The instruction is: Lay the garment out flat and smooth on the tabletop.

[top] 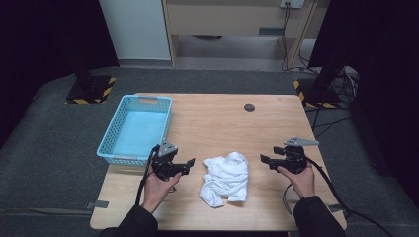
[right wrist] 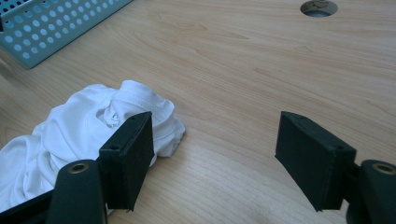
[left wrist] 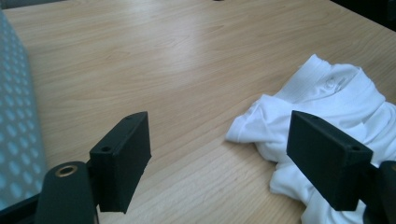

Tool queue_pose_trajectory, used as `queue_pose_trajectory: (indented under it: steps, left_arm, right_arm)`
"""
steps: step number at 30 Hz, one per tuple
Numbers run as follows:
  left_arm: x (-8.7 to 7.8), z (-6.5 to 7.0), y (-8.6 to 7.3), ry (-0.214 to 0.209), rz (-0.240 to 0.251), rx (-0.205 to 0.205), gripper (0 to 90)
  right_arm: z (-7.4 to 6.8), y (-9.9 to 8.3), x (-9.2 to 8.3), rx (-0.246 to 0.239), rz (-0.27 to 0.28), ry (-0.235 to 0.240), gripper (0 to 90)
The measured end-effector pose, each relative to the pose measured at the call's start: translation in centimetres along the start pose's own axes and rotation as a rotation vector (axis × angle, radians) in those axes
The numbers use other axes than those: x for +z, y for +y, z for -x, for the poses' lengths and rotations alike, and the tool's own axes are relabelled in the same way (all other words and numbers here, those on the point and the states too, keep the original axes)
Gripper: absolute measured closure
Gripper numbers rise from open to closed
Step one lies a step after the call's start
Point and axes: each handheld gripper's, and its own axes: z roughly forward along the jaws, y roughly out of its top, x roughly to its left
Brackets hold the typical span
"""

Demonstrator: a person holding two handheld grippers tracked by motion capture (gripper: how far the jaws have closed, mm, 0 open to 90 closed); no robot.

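A crumpled white garment (top: pixel 226 178) lies on the wooden table (top: pixel 222 123) near its front edge, between my two grippers. My left gripper (top: pixel 191 163) hovers just left of the cloth, open, jaws pointing toward it and holding nothing. In the left gripper view (left wrist: pixel 219 149) the white garment (left wrist: pixel 327 107) sits ahead on the right, partly behind the right jaw. My right gripper (top: pixel 264 160) is to the right of the cloth, open and apart from it. In the right gripper view (right wrist: pixel 215 158) the white garment (right wrist: pixel 88 130) lies at the left behind the left jaw.
A light blue perforated basket (top: pixel 136 128) stands at the table's left side; its wall shows as the basket (left wrist: pixel 16 116) and the basket (right wrist: pixel 51 23) in the gripper views. A round cable hole (top: pixel 249 107) sits at the far right of the tabletop. Black stands flank the table.
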Motion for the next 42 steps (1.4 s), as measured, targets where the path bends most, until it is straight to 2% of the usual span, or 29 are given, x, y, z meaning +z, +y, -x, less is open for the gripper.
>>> queue_pose_trajectory:
  steps: [13, 18, 21, 26, 27, 34, 42]
  left_arm:
    - [3.7, 1.0, 1.4, -0.072, -0.002, 0.017, 24.9]
    - [5.1, 1.5, 1.5, -0.087, -0.026, 0.035, 27.1]
    - [5.9, 1.7, 1.5, -0.102, -0.032, 0.025, 27.9]
    - [7.5, 1.9, 1.3, -0.110, -0.059, 0.020, 28.0]
    - [8.2, 2.1, 1.1, -0.117, -0.079, 0.024, 28.0]
    - [9.2, 2.6, 0.7, -0.117, -0.122, 0.063, 30.9]
    - [10.1, 2.3, 0.2, -0.112, -0.173, 0.066, 38.6]
  right_arm:
    - [-0.7, 0.7, 2.4, -0.007, -0.015, 0.032, 34.4]
    - [-0.9, 0.8, 3.4, 0.003, -0.017, 0.052, 35.3]
    - [-1.0, 0.9, 4.0, 0.009, -0.017, 0.058, 36.9]
    - [-1.2, 0.6, 5.0, 0.016, -0.041, 0.073, 39.1]
    - [-1.3, 0.5, 5.3, 0.020, -0.047, 0.077, 40.1]
    - [-1.6, 0.1, 6.6, 0.023, -0.081, 0.097, 43.0]
    - [-2.0, -0.8, 8.3, 0.013, -0.134, 0.108, 50.1]
